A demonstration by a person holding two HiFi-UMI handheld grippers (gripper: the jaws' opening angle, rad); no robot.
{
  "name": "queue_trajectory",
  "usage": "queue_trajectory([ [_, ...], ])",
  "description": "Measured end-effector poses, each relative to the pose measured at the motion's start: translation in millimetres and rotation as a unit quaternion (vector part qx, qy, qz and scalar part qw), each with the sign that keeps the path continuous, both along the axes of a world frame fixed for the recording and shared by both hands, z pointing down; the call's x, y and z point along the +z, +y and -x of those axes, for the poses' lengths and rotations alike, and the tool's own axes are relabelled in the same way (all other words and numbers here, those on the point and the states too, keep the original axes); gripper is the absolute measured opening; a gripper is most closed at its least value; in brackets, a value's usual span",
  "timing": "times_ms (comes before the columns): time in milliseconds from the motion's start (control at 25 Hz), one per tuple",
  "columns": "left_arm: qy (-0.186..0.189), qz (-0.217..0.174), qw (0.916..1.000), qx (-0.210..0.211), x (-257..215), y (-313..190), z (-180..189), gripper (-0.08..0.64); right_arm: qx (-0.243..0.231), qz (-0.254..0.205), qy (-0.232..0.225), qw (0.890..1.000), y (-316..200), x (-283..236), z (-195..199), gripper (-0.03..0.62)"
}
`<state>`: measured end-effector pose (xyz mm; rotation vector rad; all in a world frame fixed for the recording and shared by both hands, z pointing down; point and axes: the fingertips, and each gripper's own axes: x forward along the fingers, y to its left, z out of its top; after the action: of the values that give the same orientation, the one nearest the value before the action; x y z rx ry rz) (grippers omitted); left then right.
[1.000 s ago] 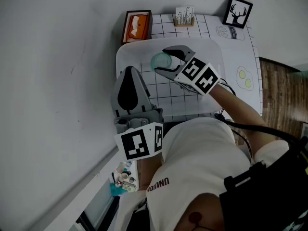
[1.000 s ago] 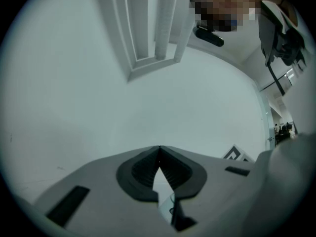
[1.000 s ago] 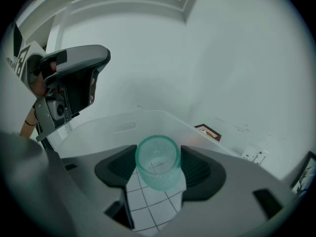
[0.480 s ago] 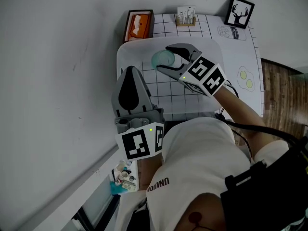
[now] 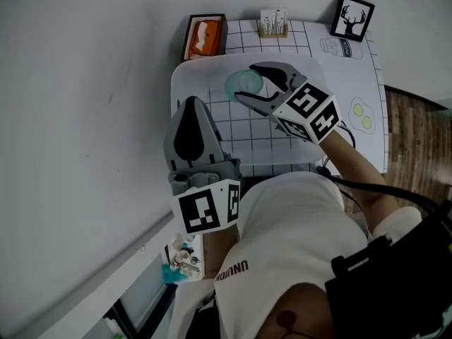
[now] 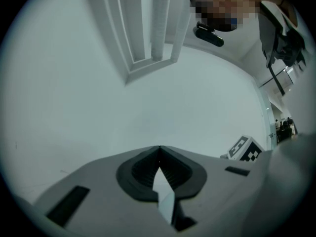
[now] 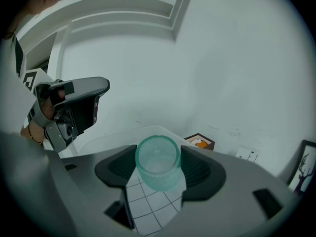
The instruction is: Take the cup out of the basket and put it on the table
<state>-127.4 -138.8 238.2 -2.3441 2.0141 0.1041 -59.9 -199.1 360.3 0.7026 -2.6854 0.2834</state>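
Right gripper (image 7: 159,164): jaws part-way open, pads pressed on either side of a translucent green cup (image 7: 157,157). One round end of the cup faces the camera; unclear whether it is the mouth or the base.

Head view: the cup (image 5: 240,85) is over the far left part of the white basket (image 5: 194,73). Cannot tell whether it clears the basket floor.

Left gripper (image 6: 159,152): jaws together at the tips, nothing between them. It is at the basket's near left corner.

Table (image 5: 311,41): near edge hidden by the person's arm and torso.

Brown box with orange contents (image 5: 203,37): just beyond the basket.
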Motion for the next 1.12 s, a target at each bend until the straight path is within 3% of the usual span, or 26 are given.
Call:
queue_trajectory([
  [560, -0.004, 0.001, 1.0000, 0.001, -1, 2, -2, 0.012, 0.015, 0.000, -0.064, 0.998, 2, -24, -12, 0.295],
  [1120, -0.014, -0.001, 0.9999, -0.002, -5, 4, -4, 0.012, 0.028, 0.021, -0.153, 0.988, 2, -55, -23, 0.295],
])
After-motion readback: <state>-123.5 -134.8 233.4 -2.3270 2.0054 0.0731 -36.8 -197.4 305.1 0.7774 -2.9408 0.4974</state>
